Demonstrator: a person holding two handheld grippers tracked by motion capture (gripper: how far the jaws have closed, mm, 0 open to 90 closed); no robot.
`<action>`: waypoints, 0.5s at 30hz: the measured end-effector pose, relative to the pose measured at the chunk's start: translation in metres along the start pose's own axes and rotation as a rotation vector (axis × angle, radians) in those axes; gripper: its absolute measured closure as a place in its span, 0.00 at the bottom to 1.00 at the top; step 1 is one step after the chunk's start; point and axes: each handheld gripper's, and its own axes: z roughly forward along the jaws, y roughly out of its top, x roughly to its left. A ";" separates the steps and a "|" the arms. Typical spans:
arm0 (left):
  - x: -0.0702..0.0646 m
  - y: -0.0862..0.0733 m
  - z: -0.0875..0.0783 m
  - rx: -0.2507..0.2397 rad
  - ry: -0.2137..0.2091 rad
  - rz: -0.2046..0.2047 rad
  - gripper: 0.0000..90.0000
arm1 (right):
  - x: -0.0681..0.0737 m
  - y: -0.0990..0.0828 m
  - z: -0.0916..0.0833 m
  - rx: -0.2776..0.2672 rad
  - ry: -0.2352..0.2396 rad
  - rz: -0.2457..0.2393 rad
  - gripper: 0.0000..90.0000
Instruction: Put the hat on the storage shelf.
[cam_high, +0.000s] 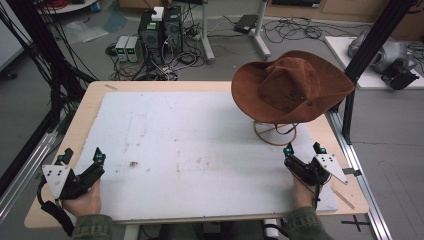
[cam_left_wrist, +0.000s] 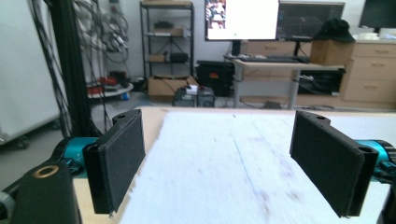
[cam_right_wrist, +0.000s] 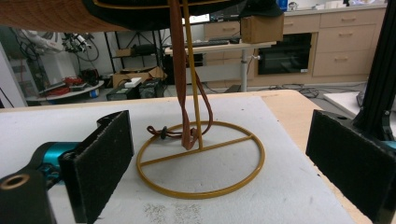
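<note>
We find the right gripper (cam_high: 304, 148) resting at the near right of the table (cam_high: 95, 95), its jaws spread wide and holding nothing; in the right gripper view the two black pads frame the yellow wire stand (cam_right_wrist: 201, 161) without touching it. The left gripper (cam_high: 81, 155) sits at the near left corner, likewise wide open and empty, well apart from any object. The brown hat (cam_high: 292, 85) sits on top of the stand at the far right of the white mat (cam_high: 190, 145), just beyond the right gripper, with its chin cord (cam_right_wrist: 184, 107) hanging down beside the thin upright post and looping onto the ring base. We judge the hat to be the object in hand, since it is nearest the right gripper. Our chief concern is the stand: it looks light and narrow-footed, so a sideways pull on the brim would likely tip it or drag it toward the right edge of the table, which lies near. A second risk is the cord, which may snag on the post or base as the hat lifts and carry the stand along. The soft brim may also fold and slip from a one-sided pinch. We cannot tell how firmly the crown sits on the stand.
</note>
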 end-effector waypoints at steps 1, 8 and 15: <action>-0.001 -0.001 -0.001 0.002 0.002 0.006 0.20 | 0.000 0.000 0.000 -0.003 0.000 -0.002 0.07; 0.004 -0.008 -0.002 0.008 0.038 -0.025 0.20 | 0.002 0.001 -0.002 -0.004 0.002 -0.002 0.07; 0.001 -0.008 -0.001 0.000 0.002 -0.029 0.20 | 0.000 0.000 -0.002 0.001 -0.003 0.009 0.07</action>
